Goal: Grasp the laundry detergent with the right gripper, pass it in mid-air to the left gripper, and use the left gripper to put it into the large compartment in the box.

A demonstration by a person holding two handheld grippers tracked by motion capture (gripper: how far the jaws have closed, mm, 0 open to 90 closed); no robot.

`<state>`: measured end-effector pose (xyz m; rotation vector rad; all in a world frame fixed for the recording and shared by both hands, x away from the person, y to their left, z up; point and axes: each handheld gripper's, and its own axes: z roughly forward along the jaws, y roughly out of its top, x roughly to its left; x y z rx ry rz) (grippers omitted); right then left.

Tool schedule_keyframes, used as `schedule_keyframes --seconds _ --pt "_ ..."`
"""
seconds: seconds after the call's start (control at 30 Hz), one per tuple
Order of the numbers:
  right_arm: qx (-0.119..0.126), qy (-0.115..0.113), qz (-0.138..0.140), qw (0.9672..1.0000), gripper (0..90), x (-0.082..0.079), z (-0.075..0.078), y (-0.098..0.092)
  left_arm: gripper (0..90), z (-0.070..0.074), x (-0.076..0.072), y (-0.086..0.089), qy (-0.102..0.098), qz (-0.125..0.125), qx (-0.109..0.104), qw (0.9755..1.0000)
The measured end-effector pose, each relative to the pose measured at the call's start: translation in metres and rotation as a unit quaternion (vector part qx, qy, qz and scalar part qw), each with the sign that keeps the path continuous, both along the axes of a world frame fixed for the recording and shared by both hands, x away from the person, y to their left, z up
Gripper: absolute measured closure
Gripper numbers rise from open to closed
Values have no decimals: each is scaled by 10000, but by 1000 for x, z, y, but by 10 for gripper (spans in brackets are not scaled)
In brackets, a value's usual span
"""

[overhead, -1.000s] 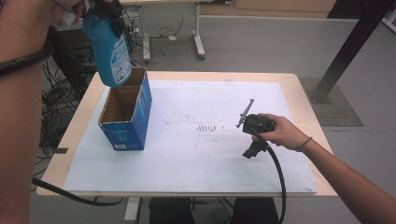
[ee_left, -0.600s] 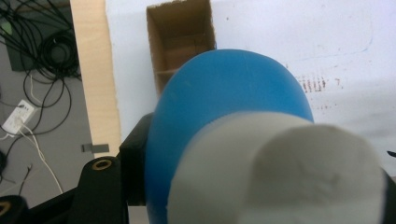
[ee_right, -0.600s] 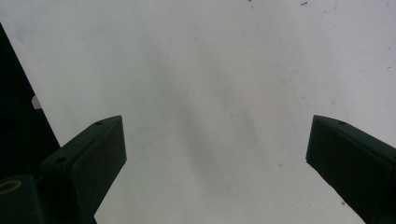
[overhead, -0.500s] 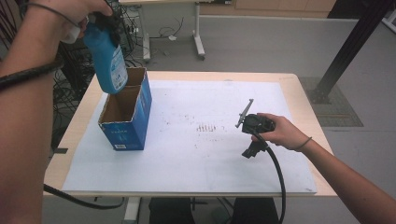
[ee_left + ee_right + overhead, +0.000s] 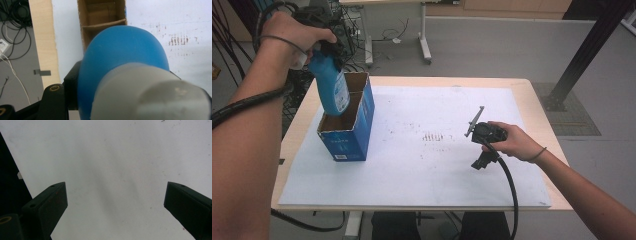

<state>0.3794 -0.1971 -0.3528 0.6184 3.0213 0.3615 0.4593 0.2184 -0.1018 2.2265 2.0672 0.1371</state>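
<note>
A blue bottle with a pale grey cap hangs upright over an open blue cardboard box, its base at the box's open top. My left gripper is shut on the bottle's upper part; one black finger presses its side. In the left gripper view the bottle hides most of the box, whose cardboard divider shows beyond it. My right gripper rests on the white sheet at the right, held by a hand. Its jaws stand wide open over bare paper.
A white paper sheet covers most of the wooden table; faint brown marks sit at its middle. Cables trail from both grippers. Another table's legs and loose cables lie on the floor beyond.
My left hand has come down and slightly right with the bottle, from above the box's far end to its open top. The right gripper has stayed put.
</note>
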Motion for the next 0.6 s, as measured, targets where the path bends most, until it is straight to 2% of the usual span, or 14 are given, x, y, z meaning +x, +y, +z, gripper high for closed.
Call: schedule_keyframes --seconds 0.2,0.6 --pt "7 -5 -36 10000 48 0 -1 -1 378 -19 2 5 94 51 -28 9999" --pt "14 -8 -21 10000 50 -1 -1 -2 378 -47 8 8 232 114 -93 9996"
